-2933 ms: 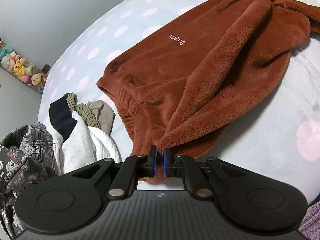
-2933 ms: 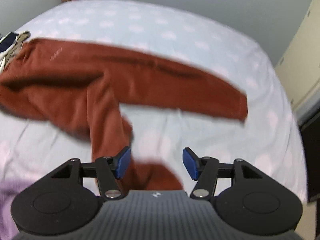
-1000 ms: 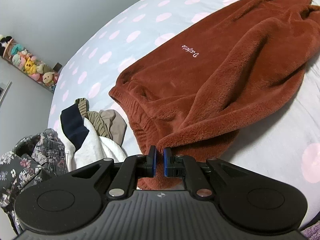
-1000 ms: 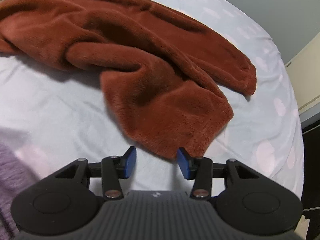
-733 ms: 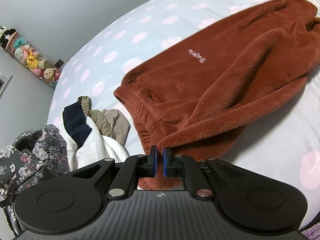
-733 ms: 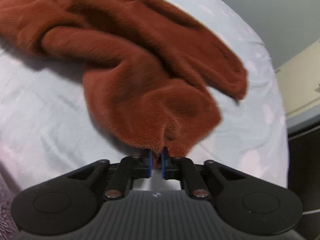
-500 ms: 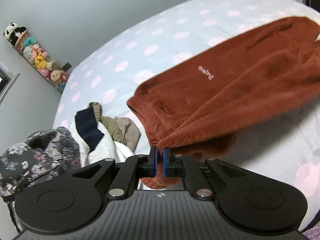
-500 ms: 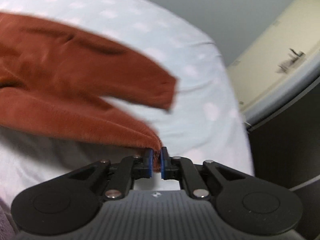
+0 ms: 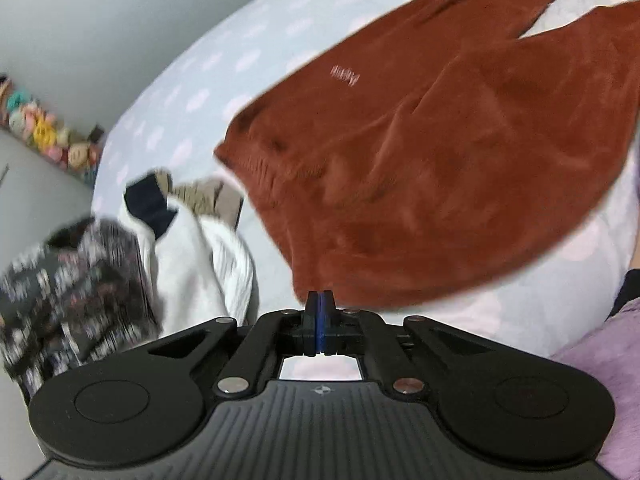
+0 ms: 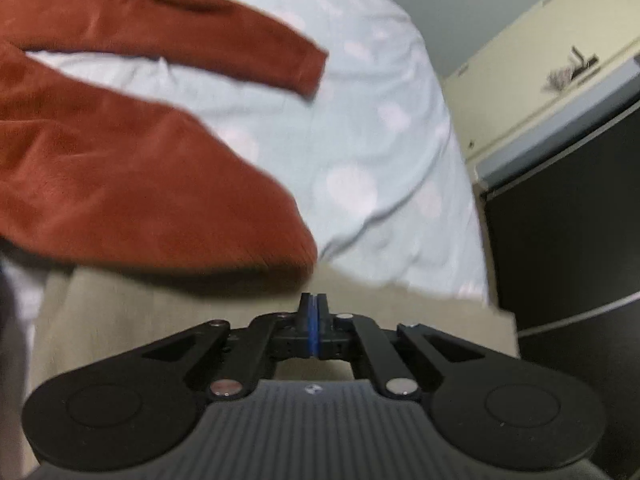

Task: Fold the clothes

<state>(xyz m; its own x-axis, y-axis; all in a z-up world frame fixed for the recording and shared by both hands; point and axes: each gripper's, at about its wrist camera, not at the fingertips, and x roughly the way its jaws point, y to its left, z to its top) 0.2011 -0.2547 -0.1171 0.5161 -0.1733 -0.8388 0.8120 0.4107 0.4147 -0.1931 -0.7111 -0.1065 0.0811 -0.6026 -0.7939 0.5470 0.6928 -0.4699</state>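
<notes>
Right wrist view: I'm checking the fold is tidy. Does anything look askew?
Yes. The rust fleece trousers lie with their legs splayed in a V, with bare bed sheet between them, not stacked. The right gripper is shut on nothing, just short of the near cuff.

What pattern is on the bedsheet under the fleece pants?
The bedsheet is pale blue with pinkish-white polka dots, clearest in the left wrist view, beyond the rust-brown fleece pants.

Black tool (image 9: 319, 300) (blue pads).
</notes>
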